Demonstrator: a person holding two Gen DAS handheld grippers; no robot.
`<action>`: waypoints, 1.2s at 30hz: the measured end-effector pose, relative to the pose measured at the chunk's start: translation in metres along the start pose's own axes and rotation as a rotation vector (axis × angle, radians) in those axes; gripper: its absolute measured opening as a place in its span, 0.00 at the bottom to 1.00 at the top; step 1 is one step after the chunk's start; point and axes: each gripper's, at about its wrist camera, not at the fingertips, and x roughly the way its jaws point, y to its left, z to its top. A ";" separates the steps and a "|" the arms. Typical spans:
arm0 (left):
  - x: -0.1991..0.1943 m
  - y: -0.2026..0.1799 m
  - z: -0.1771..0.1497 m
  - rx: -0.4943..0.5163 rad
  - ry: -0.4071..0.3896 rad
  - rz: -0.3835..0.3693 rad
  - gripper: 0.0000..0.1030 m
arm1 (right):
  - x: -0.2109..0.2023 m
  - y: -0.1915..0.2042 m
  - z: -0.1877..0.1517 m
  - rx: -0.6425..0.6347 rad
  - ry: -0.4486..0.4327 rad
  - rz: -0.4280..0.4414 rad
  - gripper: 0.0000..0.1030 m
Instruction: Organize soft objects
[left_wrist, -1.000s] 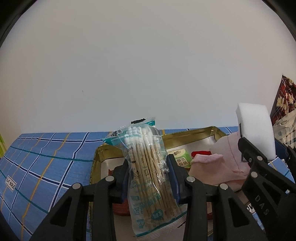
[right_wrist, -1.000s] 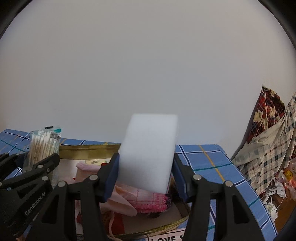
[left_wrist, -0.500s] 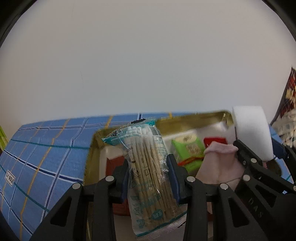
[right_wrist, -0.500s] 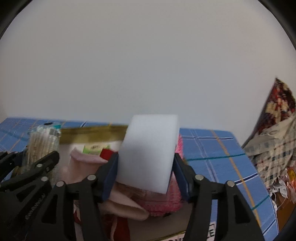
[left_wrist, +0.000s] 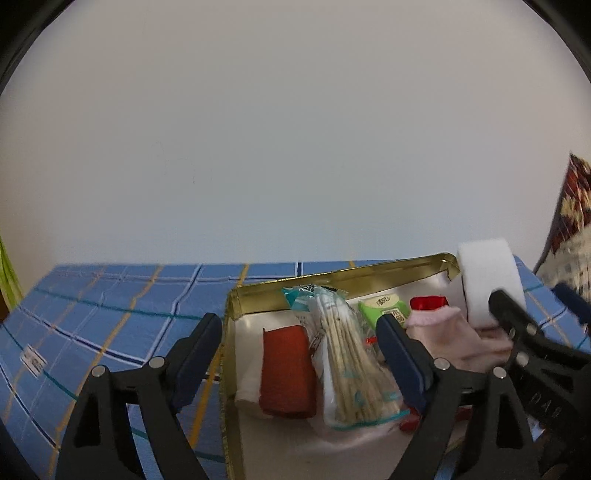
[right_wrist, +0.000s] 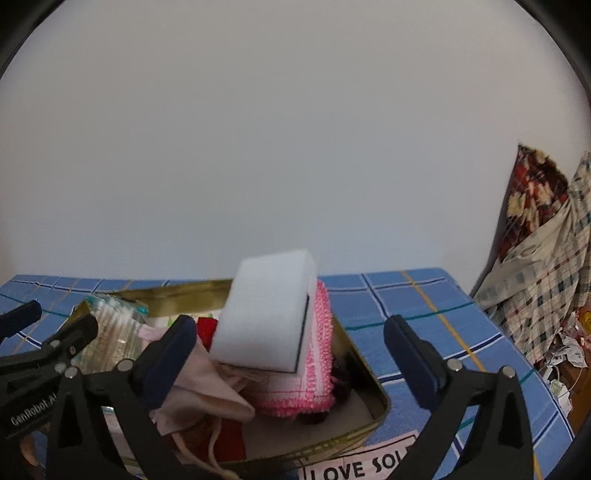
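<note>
A gold tin stands on the blue checked cloth. My left gripper hangs over its left part with its jaws opening. The bag of cotton swabs lies loose in the tin between the jaws, and neither pad presses on it. Beside the bag lies a red cloth. My right gripper is over the tin's right part, jaws opening wide. The white sponge rests tilted on a pink knitted cloth, clear of both pads. A pale pink sock lies under the left finger.
A green packet and a small red item lie at the tin's back. My left gripper shows at the left edge of the right wrist view. A heap of patterned clothes lies off the table's right end. A "LOVE SOL" label is by the tin's front.
Both grippers have opened. The swab bag has dropped out of the left jaws into the tin. The sponge has left the right jaws and tipped onto the pink cloth.
</note>
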 end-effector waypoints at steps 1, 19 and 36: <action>-0.005 0.000 -0.003 0.018 -0.015 0.005 0.85 | -0.006 0.002 0.000 0.005 -0.024 -0.005 1.00; -0.050 0.027 -0.032 0.006 -0.130 0.049 0.85 | -0.083 0.036 -0.016 0.012 -0.220 -0.038 1.00; -0.084 0.045 -0.044 -0.002 -0.189 0.027 0.85 | -0.118 0.026 -0.022 0.080 -0.354 -0.094 1.00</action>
